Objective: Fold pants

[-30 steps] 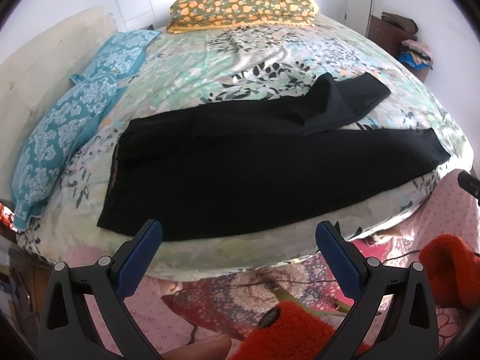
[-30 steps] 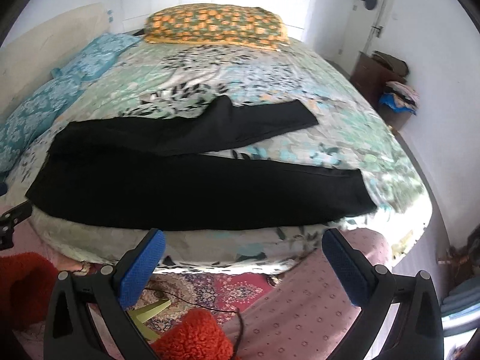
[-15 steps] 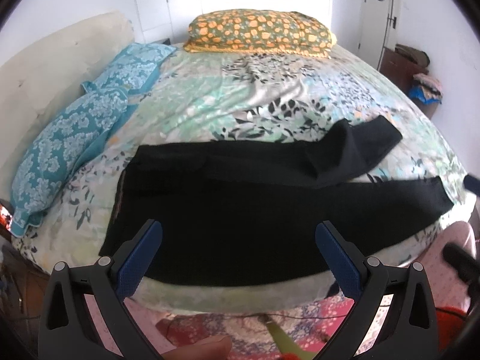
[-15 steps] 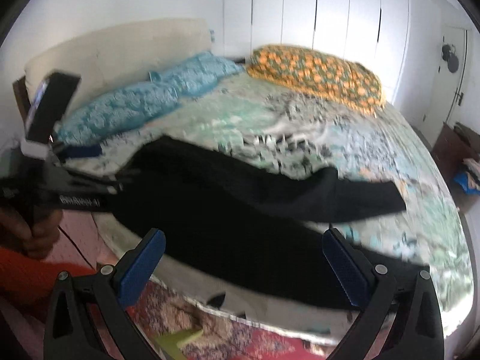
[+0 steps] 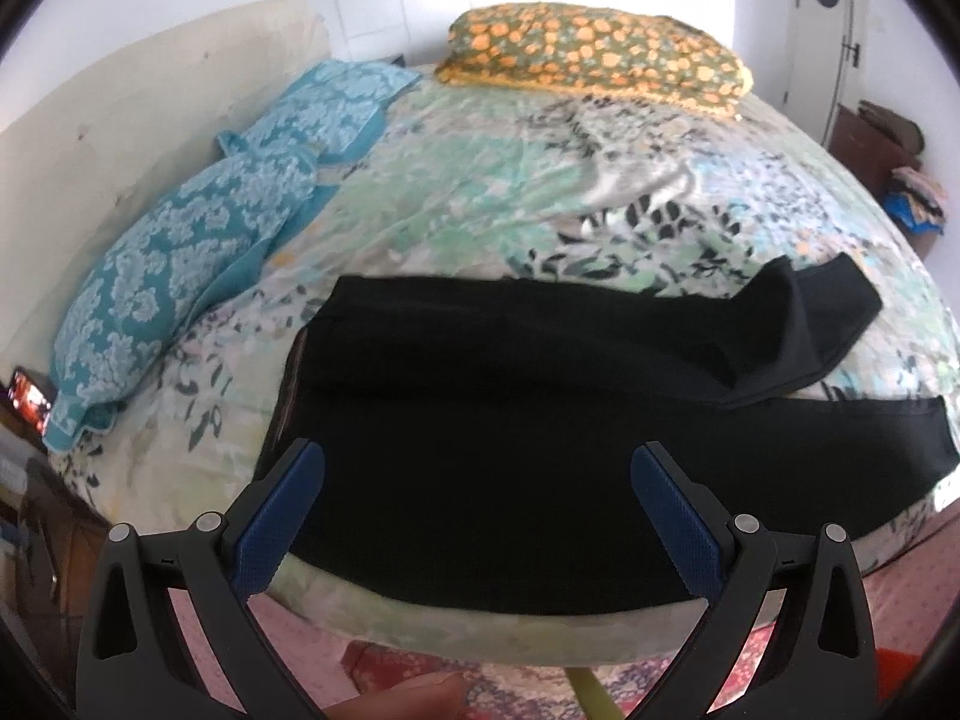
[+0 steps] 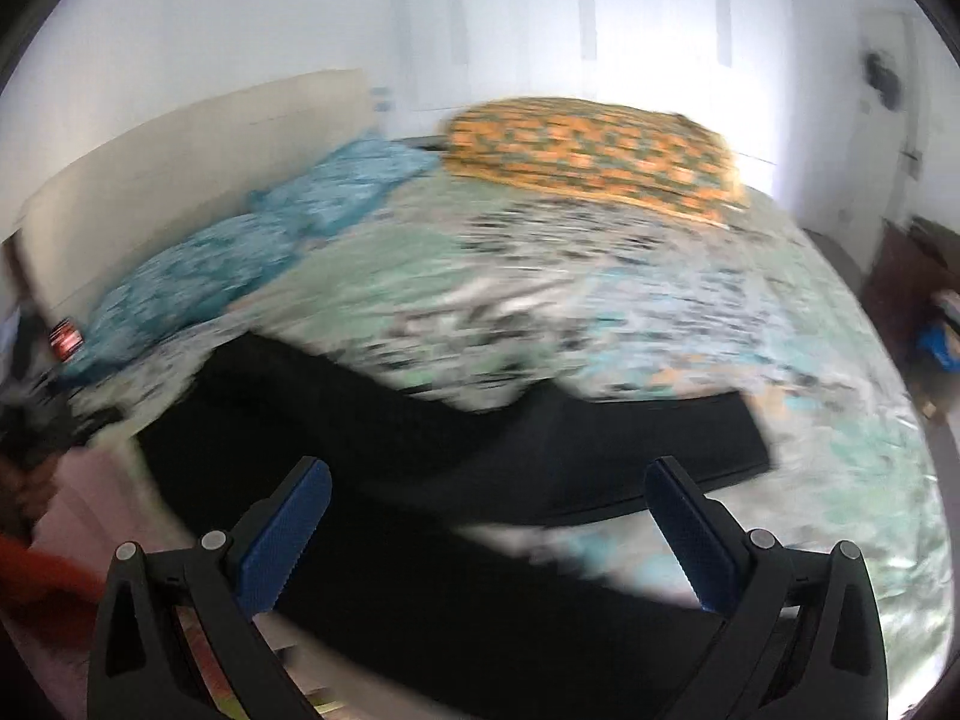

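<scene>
The left gripper [image 5: 477,516] gaped wide and empty above the near edge of the black pants [image 5: 540,432], which lay spread across the floral bed [image 5: 510,192], legs running toward 3 o'clock. The right gripper [image 6: 486,531] was equally wide, holding nothing; its view was motion-blurred. A fingertip [image 5: 414,699] showed at 6 o'clock, cut off.

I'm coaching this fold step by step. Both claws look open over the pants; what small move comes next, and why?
Probably lower the left claw onto the waistband edge of the black pants and close: both claws are open and empty, the pants lie unfolded.
</scene>
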A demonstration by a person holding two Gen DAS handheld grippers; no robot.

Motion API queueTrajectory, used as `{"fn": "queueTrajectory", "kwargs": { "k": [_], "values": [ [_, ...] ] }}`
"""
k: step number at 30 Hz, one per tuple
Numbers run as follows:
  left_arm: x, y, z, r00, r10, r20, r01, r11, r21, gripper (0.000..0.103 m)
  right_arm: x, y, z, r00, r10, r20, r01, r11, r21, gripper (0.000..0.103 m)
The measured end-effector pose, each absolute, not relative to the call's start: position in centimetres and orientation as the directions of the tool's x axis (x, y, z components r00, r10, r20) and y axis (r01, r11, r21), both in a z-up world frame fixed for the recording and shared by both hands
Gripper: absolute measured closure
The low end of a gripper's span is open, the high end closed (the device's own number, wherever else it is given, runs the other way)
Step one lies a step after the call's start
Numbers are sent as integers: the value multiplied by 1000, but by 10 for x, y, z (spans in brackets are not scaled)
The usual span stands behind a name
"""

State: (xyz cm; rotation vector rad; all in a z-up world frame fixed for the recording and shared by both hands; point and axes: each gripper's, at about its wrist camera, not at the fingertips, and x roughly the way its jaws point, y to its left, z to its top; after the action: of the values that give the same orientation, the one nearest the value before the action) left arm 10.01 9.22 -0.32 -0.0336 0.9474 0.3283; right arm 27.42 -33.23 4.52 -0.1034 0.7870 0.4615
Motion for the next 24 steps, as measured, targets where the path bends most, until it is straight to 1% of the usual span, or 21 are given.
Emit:
{"fn": "queueTrajectory", "kwargs": {
  "k": [1, 4, 5, 8, 11, 13, 14, 15, 18, 21, 23, 24],
  "values": [
    [102, 93, -8, 525, 264, -810, -296, 948, 117, 1, 299, -347, 39, 600, 349, -720, -413, 906, 95, 0],
    [108, 93, -25, 472, 276, -838, -312, 941, 134, 1, 401, -397, -2, 480, 274, -833, -303, 943, 135, 0],
    [111, 92, -30, 454, 282, -845, -313, 939, 145, 1, 425, -408, -14, 456, 245, -855, -276, 953, 126, 2],
    [118, 87, -40, 413, 304, -858, -313, 933, 180, 1, 491, -428, -49, 388, 201, -900, -249, 962, 108, 3],
    [128, 84, -50, 366, 323, -872, -321, 924, 208, 1, 545, -431, -80, 337, 166, -927, -242, 967, 85, 8],
    [134, 84, -55, 340, 334, -879, -326, 919, 223, 1, 575, -430, -102, 297, 162, -941, -238, 967, 92, 17],
    [137, 83, -58, 329, 340, -881, -327, 916, 232, 1, 585, -429, -112, 280, 157, -947, -238, 967, 90, 25],
    [139, 83, -61, 321, 344, -882, -326, 915, 239, 1, 592, -428, -122, 265, 147, -953, -238, 968, 83, 31],
    [148, 80, -67, 294, 343, -892, -314, 916, 249, 1, 612, -423, -152, 230, 120, -966, -243, 968, 62, 33],
    [161, 86, -66, 306, 292, -906, -297, 934, 200, 1, 617, -421, -165, 233, 114, -966, -230, 971, 59, 33],
    [172, 94, -60, 329, 263, -907, -304, 939, 162, 1, 618, -423, -175, 214, 148, -966, -225, 969, 99, 33],
    [177, 99, -58, 337, 252, -907, -317, 938, 142, 1, 616, -424, -179, 201, 163, -966, -228, 967, 116, 38]
  ]
}}
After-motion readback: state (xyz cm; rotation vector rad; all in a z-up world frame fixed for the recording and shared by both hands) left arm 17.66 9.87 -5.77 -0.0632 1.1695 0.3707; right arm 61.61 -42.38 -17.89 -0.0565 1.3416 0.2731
